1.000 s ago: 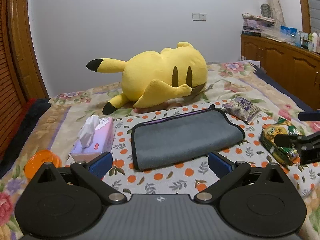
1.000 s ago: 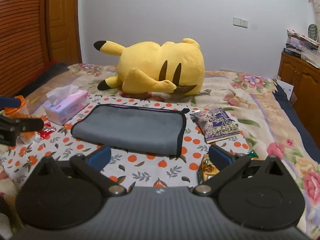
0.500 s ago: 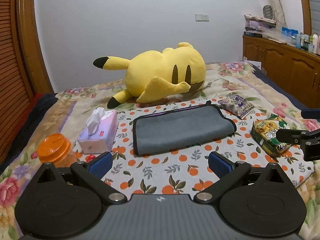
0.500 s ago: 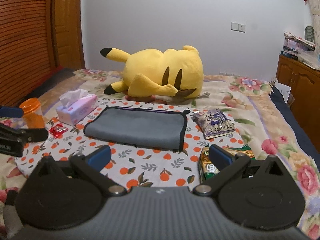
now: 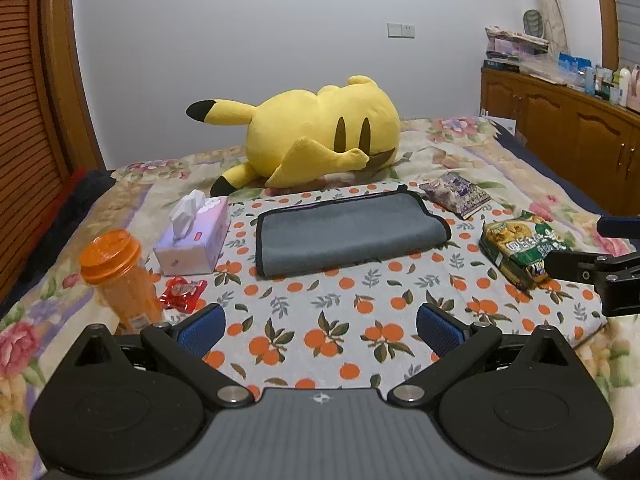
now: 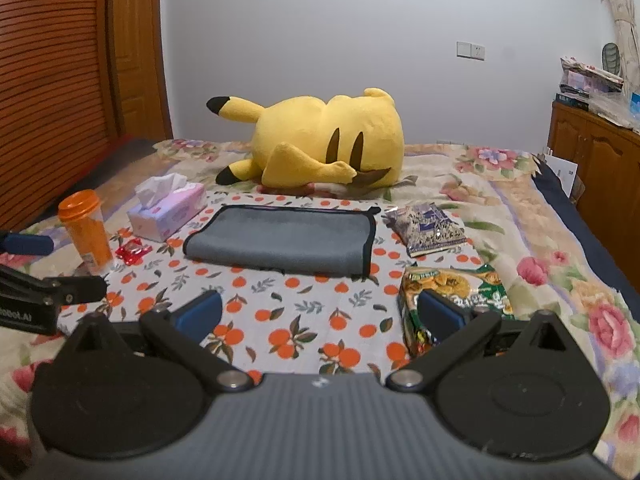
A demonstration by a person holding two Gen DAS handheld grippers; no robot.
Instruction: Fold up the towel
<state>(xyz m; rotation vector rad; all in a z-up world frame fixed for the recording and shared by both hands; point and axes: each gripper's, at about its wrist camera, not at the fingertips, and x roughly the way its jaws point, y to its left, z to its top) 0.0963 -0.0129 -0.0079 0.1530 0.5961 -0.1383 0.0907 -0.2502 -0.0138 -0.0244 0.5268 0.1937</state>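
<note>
A grey towel [image 5: 348,232] with black edging lies folded on an orange-print cloth [image 5: 320,320] on the bed; it also shows in the right wrist view [image 6: 280,240]. My left gripper [image 5: 320,326] is open and empty, well short of the towel, near the cloth's front edge. My right gripper [image 6: 320,312] is open and empty, also back from the towel, its right finger over a green snack bag [image 6: 452,288]. Each gripper shows at the edge of the other's view.
A yellow plush [image 5: 320,140] lies behind the towel. A tissue box [image 5: 192,240], an orange bottle [image 5: 116,276] and a red wrapper [image 5: 182,292] are left of it. A purple packet [image 5: 460,196] and the green snack bag [image 5: 516,248] are right. A wooden cabinet [image 5: 568,132] stands far right.
Both grippers have pulled back from the towel, which now looks smaller and farther away. The orange bottle and red wrapper have come into view. The towel has not moved.
</note>
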